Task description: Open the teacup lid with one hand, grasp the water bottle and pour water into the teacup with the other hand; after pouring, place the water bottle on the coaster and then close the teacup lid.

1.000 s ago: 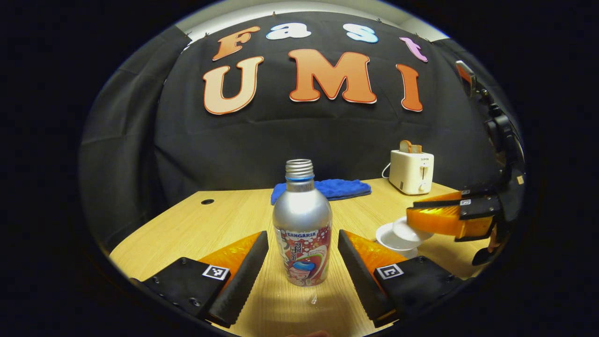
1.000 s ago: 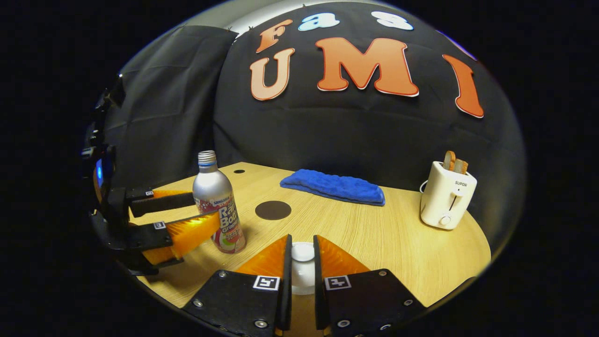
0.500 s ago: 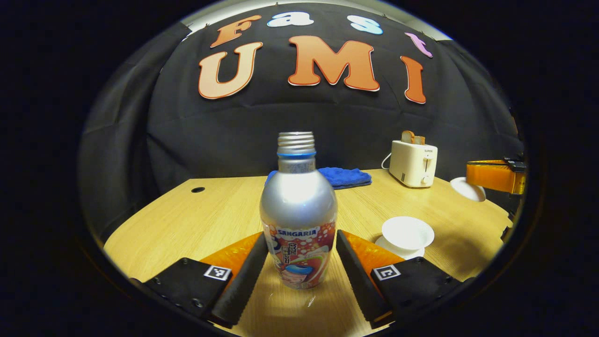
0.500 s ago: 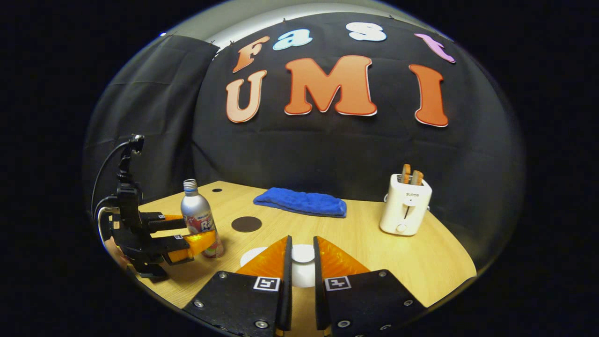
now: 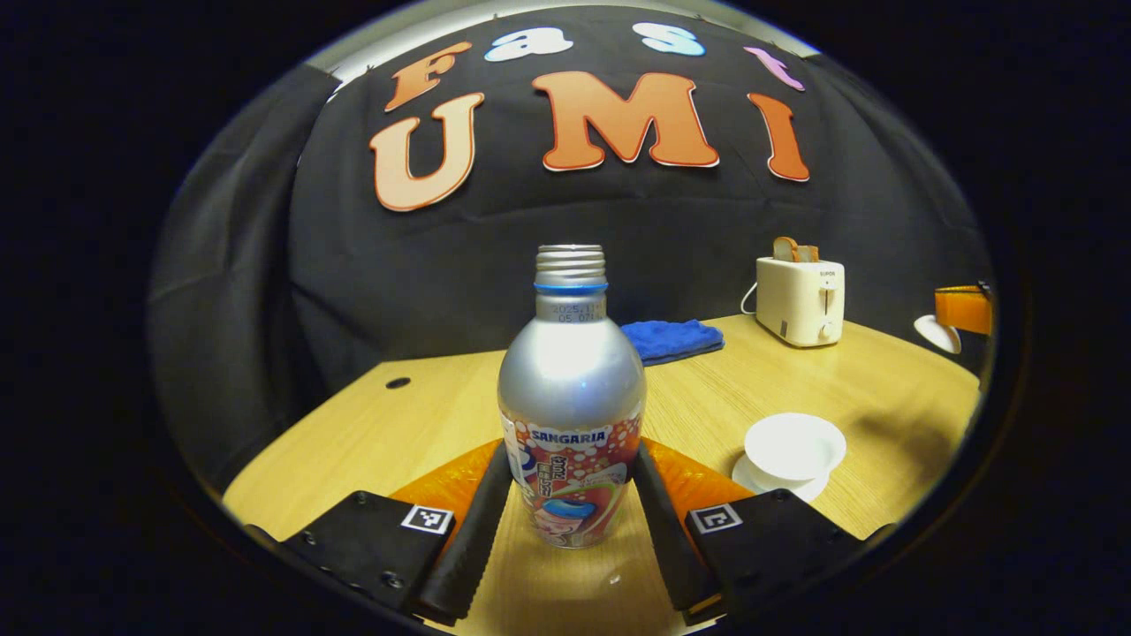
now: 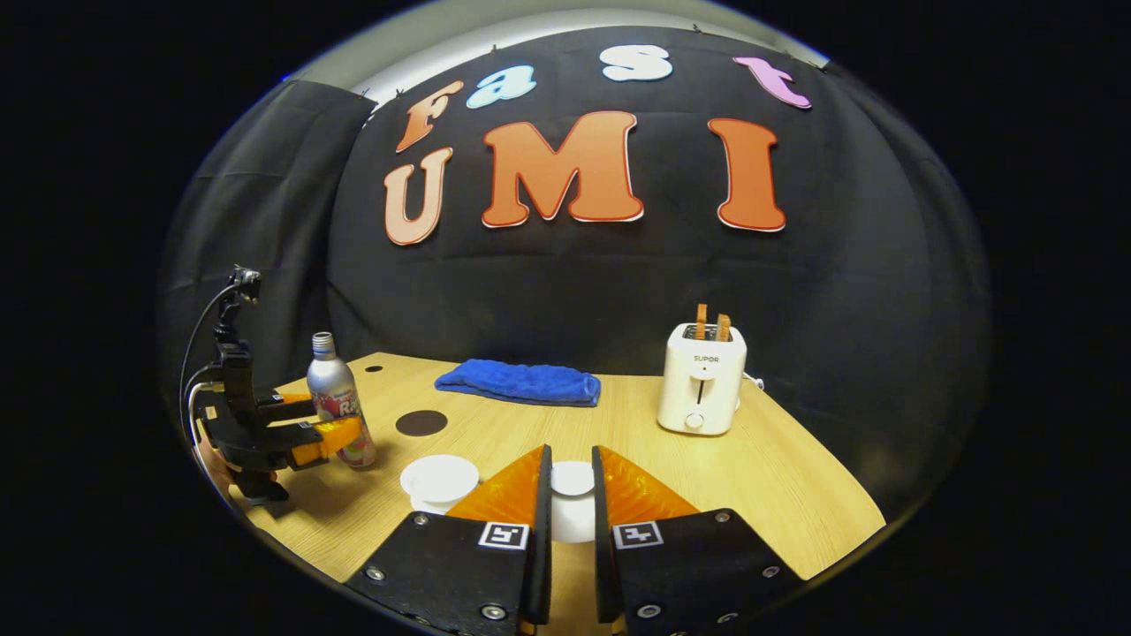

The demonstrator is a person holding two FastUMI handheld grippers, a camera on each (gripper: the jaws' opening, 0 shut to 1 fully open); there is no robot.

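Now your left gripper (image 5: 570, 503) clamps the bottle (image 5: 571, 397) low on its label, upright on the table (image 5: 424, 424). Smooth metal likely slips, so grip firmly at mid-body. Your right gripper (image 6: 571, 495) pinches the lid (image 6: 572, 479), lifted clear. The cup (image 5: 793, 444) stands open beside the bottle; I can't tell its contents.

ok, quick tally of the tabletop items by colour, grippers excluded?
White: 3 - teacup, lid, toaster
Blue: 1 - cloth
Silver: 1 - water bottle
Dark: 1 - coaster
Total: 6
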